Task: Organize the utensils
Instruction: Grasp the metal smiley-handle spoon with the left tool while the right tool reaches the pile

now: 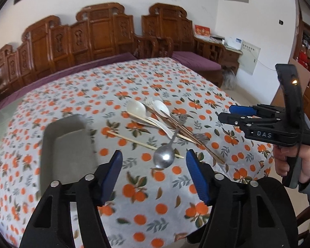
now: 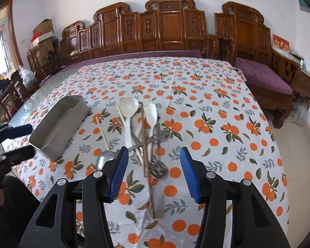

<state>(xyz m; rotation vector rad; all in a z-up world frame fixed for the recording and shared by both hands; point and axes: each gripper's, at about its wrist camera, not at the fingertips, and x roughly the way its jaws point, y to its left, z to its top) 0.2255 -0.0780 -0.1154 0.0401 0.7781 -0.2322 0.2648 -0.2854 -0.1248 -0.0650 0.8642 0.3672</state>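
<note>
A pile of utensils lies on the orange-print tablecloth: white plastic spoons (image 1: 136, 107) (image 2: 128, 105), a metal spoon (image 1: 164, 158) (image 2: 105, 157), brown chopsticks (image 1: 181, 130) (image 2: 145, 144), light bamboo chopsticks (image 1: 132, 139) (image 2: 102, 133) and a metal fork (image 2: 159, 168). A grey rectangular tray (image 1: 67, 144) (image 2: 60, 127) sits left of the pile. My left gripper (image 1: 154, 174) is open, just before the metal spoon. My right gripper (image 2: 153, 171) is open above the fork and chopstick ends; it also shows in the left wrist view (image 1: 227, 113).
The table (image 2: 217, 103) is covered by the patterned cloth, with bare glass at its left edge (image 2: 31, 103). Carved wooden benches (image 2: 167, 26) with purple cushions stand behind the table. A person's hand (image 1: 299, 165) holds the right gripper.
</note>
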